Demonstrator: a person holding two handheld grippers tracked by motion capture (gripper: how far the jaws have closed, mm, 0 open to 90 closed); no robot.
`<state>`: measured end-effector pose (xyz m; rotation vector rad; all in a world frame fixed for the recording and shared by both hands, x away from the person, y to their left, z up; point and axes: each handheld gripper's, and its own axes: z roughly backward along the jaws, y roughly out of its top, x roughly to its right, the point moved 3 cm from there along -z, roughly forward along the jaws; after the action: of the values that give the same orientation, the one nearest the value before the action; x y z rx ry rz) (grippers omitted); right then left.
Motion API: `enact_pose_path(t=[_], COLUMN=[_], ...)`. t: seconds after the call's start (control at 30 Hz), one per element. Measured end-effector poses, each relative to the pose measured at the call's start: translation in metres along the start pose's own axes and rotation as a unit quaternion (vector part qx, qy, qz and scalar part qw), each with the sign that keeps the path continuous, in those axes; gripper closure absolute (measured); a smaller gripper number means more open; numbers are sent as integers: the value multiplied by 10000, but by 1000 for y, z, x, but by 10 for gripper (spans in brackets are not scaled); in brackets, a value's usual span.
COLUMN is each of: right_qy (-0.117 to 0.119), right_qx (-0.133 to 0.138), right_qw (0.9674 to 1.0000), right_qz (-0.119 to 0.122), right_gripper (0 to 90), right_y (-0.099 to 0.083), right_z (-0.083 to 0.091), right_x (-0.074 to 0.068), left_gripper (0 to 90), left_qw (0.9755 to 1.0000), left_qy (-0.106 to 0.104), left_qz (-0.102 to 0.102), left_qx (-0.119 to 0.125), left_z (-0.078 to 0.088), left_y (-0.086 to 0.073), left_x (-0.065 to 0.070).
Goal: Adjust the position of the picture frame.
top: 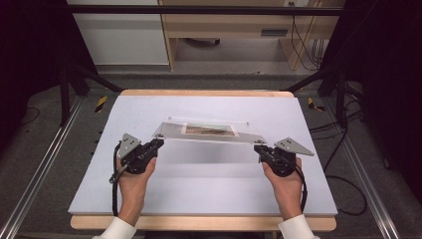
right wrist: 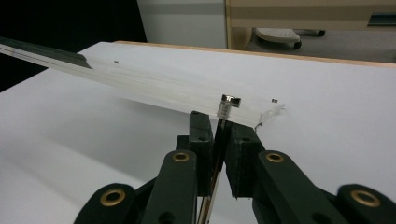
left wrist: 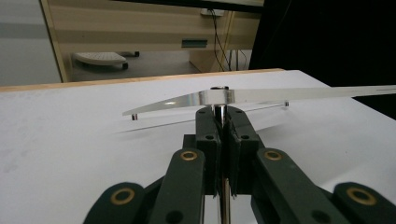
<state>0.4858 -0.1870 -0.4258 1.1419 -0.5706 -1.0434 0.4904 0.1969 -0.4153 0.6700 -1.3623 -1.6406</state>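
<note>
A clear acrylic photo frame (top: pixel 209 130) with a brownish picture (top: pixel 209 130) sandwiched in its middle is held above the white desk (top: pixel 209 189) by its two near corners. The left hand-held gripper (top: pixel 158 143) is clamped on the metal standoff post (left wrist: pixel 218 109) under the frame's near left corner; in the left gripper view its jaws are pressed together around that post just below the panel's edge (left wrist: pixel 261 95). The right hand-held gripper (top: pixel 259 147) is closed on the post (right wrist: pixel 226 108) at the near right corner, its jaws nearly together around the small silver-capped pin in the right gripper view. The near edge of the frame is lifted, and the panel casts a soft shadow on the desk beneath it. Whether the far corners still touch the desk I cannot tell. The left hand (top: pixel 133 181) and right hand (top: pixel 287 185) come in from the bottom of the high view, each with a white cuff. Beyond the desk stands a pale wooden cabinet (top: pixel 229 25)
</note>
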Motion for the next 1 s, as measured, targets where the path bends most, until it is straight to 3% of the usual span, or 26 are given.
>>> enact_pose_path(t=[0.33,0.7,1.0], right_qy=[-28,-1,122], right_qx=[3,-62,-183], right_qw=[10000,10000,9998], right_qz=[0,72,12], right_gripper=[821,825,834], right_y=[2,-3,-18], right_z=[-3,-5,-4], right_x=[2,-3,-2], left_gripper=[836,835,834], left_qw=[10000,9997,9989], left_qy=[3,76,107], left_qz=[40,123,-25], left_qx=[-5,-211,-446], left_z=[-3,-2,1], left_y=[-4,-19,-34], left_x=[-1,-7,-3])
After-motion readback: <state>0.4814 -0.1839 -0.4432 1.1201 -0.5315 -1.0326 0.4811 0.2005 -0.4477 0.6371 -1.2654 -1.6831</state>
